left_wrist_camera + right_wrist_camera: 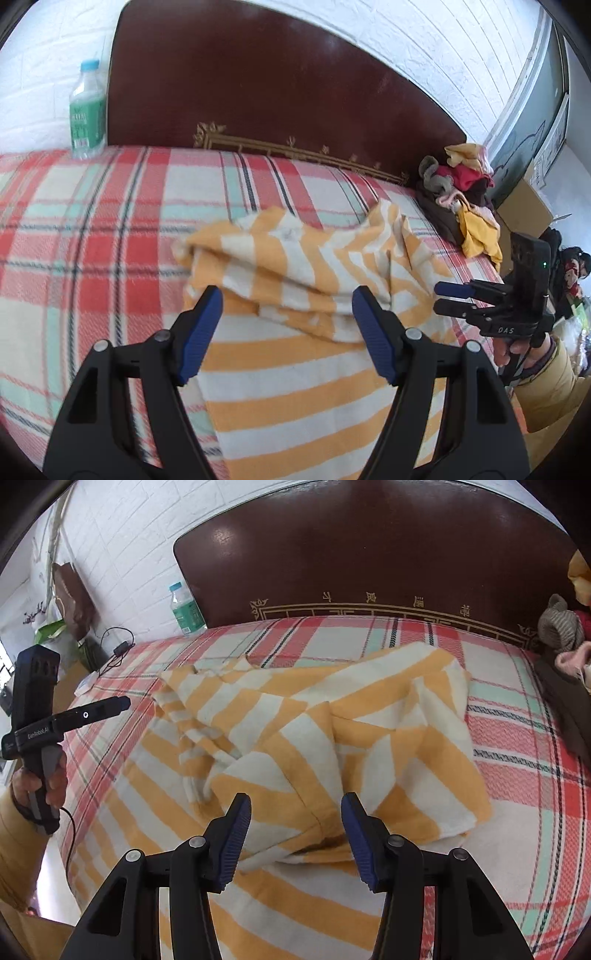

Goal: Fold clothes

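Note:
An orange and white striped garment (295,273) lies rumpled and partly folded over itself on the plaid bed sheet (92,229). My left gripper (286,299) hovers open over its near part, with nothing between the blue pads. In the right wrist view the same garment (314,720) spreads across the bed, its folded corner toward the right. My right gripper (295,801) stands open just above a folded edge, and the pads do not press the cloth. Each gripper shows in the other's view: the right gripper (448,299) at the bed's right side, the left gripper (118,705) at its left.
A dark wooden headboard (369,554) backs the bed. A water bottle (86,110) stands at its left end. A pile of mixed clothes (461,192) sits at the right end. A cardboard box (524,206) is beyond it. A brown bag (74,594) and a cable (118,646) lie left of the bed.

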`<control>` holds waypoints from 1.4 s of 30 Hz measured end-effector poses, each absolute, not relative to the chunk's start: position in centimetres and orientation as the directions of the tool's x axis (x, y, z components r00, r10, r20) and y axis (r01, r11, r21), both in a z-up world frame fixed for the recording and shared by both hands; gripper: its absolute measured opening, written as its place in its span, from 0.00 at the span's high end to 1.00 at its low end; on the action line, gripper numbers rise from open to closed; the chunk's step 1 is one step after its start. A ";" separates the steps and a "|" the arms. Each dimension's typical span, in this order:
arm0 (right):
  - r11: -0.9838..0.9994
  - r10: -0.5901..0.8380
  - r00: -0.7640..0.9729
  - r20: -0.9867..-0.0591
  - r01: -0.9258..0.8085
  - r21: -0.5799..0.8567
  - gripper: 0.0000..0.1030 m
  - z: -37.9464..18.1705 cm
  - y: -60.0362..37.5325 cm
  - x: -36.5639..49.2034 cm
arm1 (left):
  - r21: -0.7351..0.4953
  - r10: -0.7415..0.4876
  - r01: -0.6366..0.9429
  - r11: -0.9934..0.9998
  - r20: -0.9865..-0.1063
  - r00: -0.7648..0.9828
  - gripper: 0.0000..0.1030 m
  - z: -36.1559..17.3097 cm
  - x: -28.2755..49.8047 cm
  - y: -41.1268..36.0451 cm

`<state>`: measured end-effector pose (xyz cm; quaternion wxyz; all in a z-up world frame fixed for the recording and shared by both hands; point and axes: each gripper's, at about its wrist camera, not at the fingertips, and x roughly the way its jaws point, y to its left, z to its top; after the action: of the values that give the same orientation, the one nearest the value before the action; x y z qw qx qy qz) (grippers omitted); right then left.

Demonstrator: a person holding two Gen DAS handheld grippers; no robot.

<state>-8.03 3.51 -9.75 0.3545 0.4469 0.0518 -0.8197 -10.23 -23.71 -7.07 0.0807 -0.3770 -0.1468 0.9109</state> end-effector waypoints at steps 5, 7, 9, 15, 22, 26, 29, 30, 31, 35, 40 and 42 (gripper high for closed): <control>-0.744 -0.570 -0.387 -0.725 0.617 0.255 0.48 -7.6 4.4 -12.0 | -0.272 0.246 -0.071 -0.960 -0.690 -0.681 0.27 -5.0 -15.2 -24.4; -0.761 -0.560 -0.421 -0.713 0.601 0.244 0.43 -6.8 5.2 -14.4 | -0.205 0.224 -0.106 -0.973 -0.730 -0.646 0.27 -5.2 -17.9 -23.4; -0.777 -0.538 -0.432 -0.724 0.586 0.229 0.33 -6.8 5.5 -17.1 | -0.148 0.201 -0.139 -0.979 -0.780 -0.593 0.27 -6.4 -20.6 -22.3; -0.801 -0.488 -0.412 -0.769 0.562 0.207 0.31 -9.2 6.1 -24.6 | -0.132 0.213 -0.214 -0.968 -0.881 -0.423 0.27 -11.2 -25.7 -21.3; -0.744 -0.519 -0.312 -0.796 0.623 0.241 0.26 -12.7 5.3 -28.6 | -0.063 0.183 -0.330 -0.942 -0.920 -0.347 0.39 -13.5 -25.8 -20.1; -0.666 -0.535 -0.253 -0.806 0.714 0.218 0.81 -13.2 3.8 -27.0 | -0.039 0.168 -0.349 -0.936 -0.923 -0.347 0.82 -13.1 -24.8 -19.0; -0.676 -0.513 -0.272 -0.814 0.712 0.188 0.91 -12.7 3.7 -25.8 | 0.025 0.110 -0.335 -0.942 -0.920 -0.376 0.88 -12.1 -24.1 -18.2; -0.679 -0.532 -0.281 -0.798 0.705 0.204 0.91 -12.0 4.1 -25.5 | 0.027 0.107 -0.316 -0.949 -0.912 -0.397 0.90 -11.4 -24.0 -18.3; -0.683 -0.554 -0.305 -0.775 0.698 0.213 0.91 -11.0 4.7 -25.2 | 0.023 0.109 -0.294 -0.956 -0.899 -0.424 0.91 -10.5 -23.8 -18.5; -0.693 -0.630 -0.392 -0.670 0.673 0.259 0.91 -7.2 7.3 -24.2 | -0.038 0.144 -0.204 -0.978 -0.831 -0.537 0.91 -6.6 -22.8 -20.6; -0.712 -0.614 -0.412 -0.673 0.658 0.246 0.91 -6.9 7.9 -23.9 | -0.067 0.142 -0.152 -0.986 -0.812 -0.567 0.91 -5.8 -22.8 -22.2; -0.729 -0.596 -0.386 -0.704 0.628 0.273 0.91 -8.5 7.7 -24.7 | -0.073 0.136 -0.136 -0.988 -0.829 -0.542 0.91 -6.9 -23.5 -22.5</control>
<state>-24.65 7.66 -8.46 0.3676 0.4146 0.0189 -0.8323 -23.51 -22.46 -6.94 0.0775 -0.4722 0.0002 0.8781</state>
